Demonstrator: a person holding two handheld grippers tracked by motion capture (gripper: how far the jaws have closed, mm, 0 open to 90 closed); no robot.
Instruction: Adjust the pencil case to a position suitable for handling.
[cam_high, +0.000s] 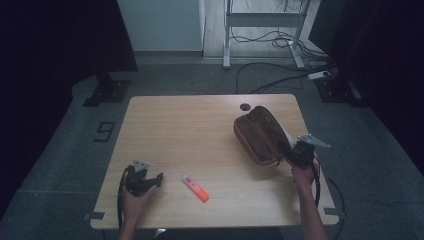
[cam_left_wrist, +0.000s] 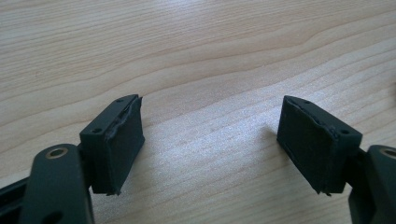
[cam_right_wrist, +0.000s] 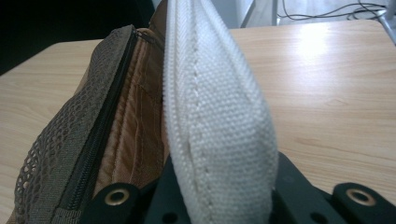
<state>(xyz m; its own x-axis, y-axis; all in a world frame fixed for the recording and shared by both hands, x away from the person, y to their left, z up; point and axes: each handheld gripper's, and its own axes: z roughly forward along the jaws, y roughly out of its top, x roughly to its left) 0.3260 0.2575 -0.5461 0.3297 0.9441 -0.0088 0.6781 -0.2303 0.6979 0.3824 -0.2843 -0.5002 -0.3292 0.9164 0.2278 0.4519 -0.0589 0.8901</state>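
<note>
Here, from the high view, I see a light wooden counter (cam_high: 200, 130) bearing a brown pouch (cam_high: 257, 135) toward its far right and an orange marker with a pale cap (cam_high: 195, 188) near its front middle. My right tongs (cam_high: 295, 152) sit at the pouch's near right end, clamped on its white fabric edge (cam_right_wrist: 219, 121); in the right gripper view that pale woven band rises straight up from between the two black jaws, which press on it from both sides. To the left of the band in that view I see the pouch's tan ribbed lining (cam_right_wrist: 133, 135), a dark zipper line and an olive mesh panel (cam_right_wrist: 56, 144), so the pouch stands open along its upper side. The pouch rests on the counter, its long axis running from the far middle toward my right hand (cam_high: 302, 177), just beside a small round hole in the counter (cam_high: 245, 106). My left tongs (cam_high: 150, 181) lie low over the counter at its front left, well apart from the pouch and near the marker without touching it; in the left gripper view their padded jaws stand wide apart with bare wood grain between them. My left hand (cam_high: 136, 197) grips their body, and a black cable trails from it toward the counter's front edge.
</note>
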